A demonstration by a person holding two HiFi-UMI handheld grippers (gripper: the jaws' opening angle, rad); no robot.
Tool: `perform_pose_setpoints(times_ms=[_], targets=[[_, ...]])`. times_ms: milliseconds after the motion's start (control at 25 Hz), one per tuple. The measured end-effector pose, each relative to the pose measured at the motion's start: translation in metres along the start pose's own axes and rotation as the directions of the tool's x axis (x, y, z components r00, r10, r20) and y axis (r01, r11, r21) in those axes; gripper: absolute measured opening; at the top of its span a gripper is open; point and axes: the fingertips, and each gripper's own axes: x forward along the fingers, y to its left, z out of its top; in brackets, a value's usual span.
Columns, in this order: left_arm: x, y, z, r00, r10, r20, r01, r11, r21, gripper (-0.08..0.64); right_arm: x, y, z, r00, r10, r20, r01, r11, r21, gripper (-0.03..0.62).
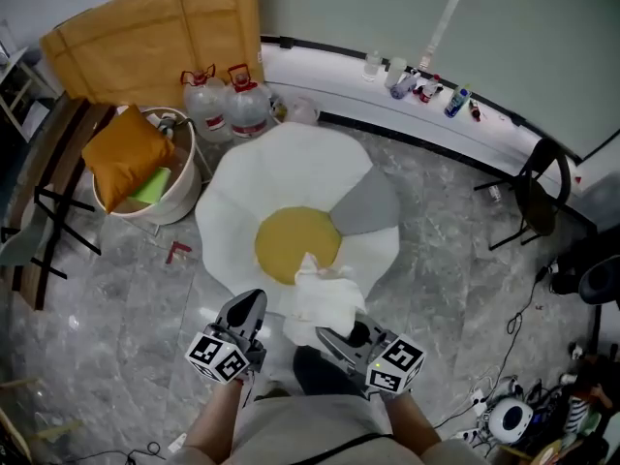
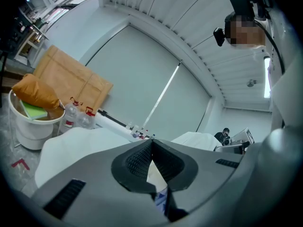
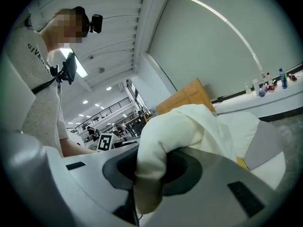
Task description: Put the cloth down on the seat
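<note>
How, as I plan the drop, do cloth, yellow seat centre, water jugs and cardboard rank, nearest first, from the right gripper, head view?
1. cloth, in the right gripper
2. yellow centre, just ahead
3. water jugs, beyond the seat
4. cardboard, far left

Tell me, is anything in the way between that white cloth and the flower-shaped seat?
Nothing visible is. The cloth, pinched in the right tongs, hangs just over the near edge of the seat, and nothing lies on the seat.
</note>
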Motion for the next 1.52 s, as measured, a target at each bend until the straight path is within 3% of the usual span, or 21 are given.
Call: perform_pose_setpoints(times_ms=[200,520,1240,1520], targets=[[0.025,0.019,0.002,0.998,0.051,0.038,-0.050,0.998,-0.042,0.013,0.011,-0.034,0.005,0.999,0.047,-0.028,-0.046,0.999,0.020,0.104],[0.039,0.051,-0.011,0.995,0.102,0.010,-0.101,0.994,-0.047,0.012,0.037,-0.071,0.003,0.998,0.060,-0.037,-0.058,0.997,0.058,0.103],[0.105,0.163,-0.035,0.995,0.092,-0.025,-0.093,0.993,-0.072,0.012,0.127,-0.170,-0.010,1.000,0.001,-0.007,-0.001,0.995,0.098,0.104],[0.121,0.200,-0.047,0.995,0.094,-0.031,-0.095,0.993,-0.064,0.012,0.152,-0.198,0.008,0.999,-0.011,0.047,0.008,0.997,0.071,0.104]])
